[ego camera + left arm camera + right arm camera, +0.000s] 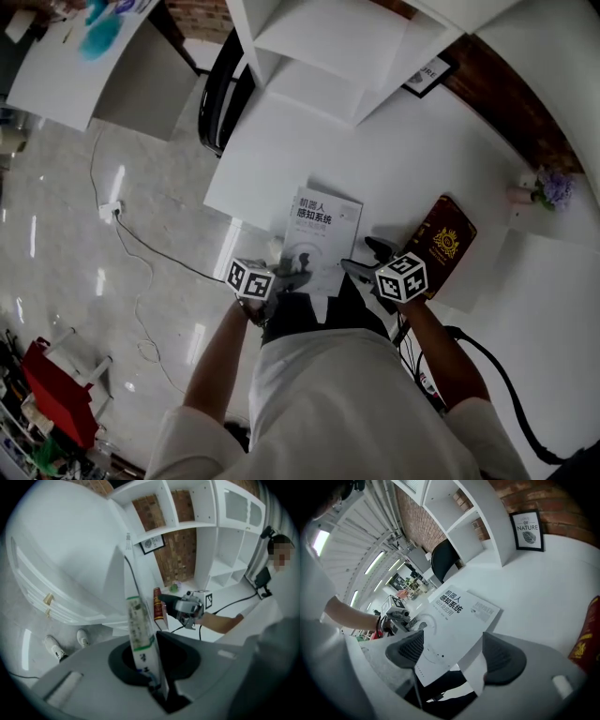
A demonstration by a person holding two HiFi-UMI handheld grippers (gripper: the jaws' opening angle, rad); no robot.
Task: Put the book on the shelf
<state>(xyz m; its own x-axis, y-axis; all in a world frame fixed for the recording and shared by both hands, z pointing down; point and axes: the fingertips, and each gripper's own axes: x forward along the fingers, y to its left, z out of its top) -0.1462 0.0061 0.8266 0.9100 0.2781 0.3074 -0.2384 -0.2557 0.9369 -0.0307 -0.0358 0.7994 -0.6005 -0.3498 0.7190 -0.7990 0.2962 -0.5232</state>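
A white book with black Chinese print on its cover is lifted a little over the near edge of the white table. My left gripper is shut on its lower left edge. In the left gripper view the book stands edge-on between the jaws of that left gripper. My right gripper is open by the book's lower right corner. In the right gripper view the cover lies past the spread pads of the right gripper, which press on nothing. The white shelf stands at the table's far side.
A dark red book lies on the table right of the white one. A framed print leans by the shelf and small flowers sit at the far right. A black chair stands at the table's left end, and a cable runs over the floor.
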